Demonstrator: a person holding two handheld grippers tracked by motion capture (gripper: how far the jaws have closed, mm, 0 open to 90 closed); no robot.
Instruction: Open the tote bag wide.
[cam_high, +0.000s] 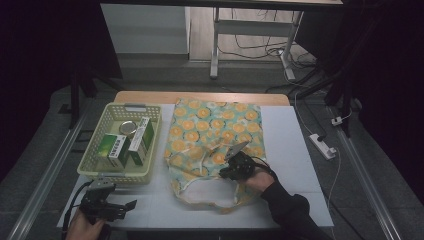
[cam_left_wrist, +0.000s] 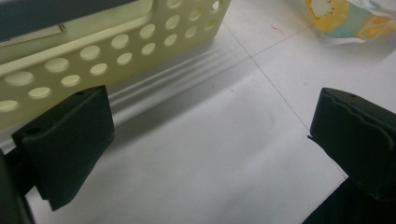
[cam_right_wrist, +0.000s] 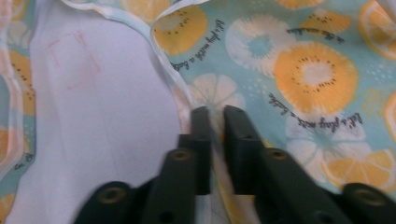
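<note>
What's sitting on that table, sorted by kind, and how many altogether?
Fruit-print fabric bag: 1
Perforated cream basket: 1
Green-and-white boxes in the basket: 2
Round tin in the basket: 1
Total: 5

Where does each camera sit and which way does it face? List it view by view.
High view: above the person's side, looking forward and down on the fruit-print bag, basket, both forearms.
Left gripper view: on the left gripper, jaws wide apart, facing the basket wall.
Right gripper view: on the right gripper, nipping the bag's edge.
Shared: bag, basket.
</note>
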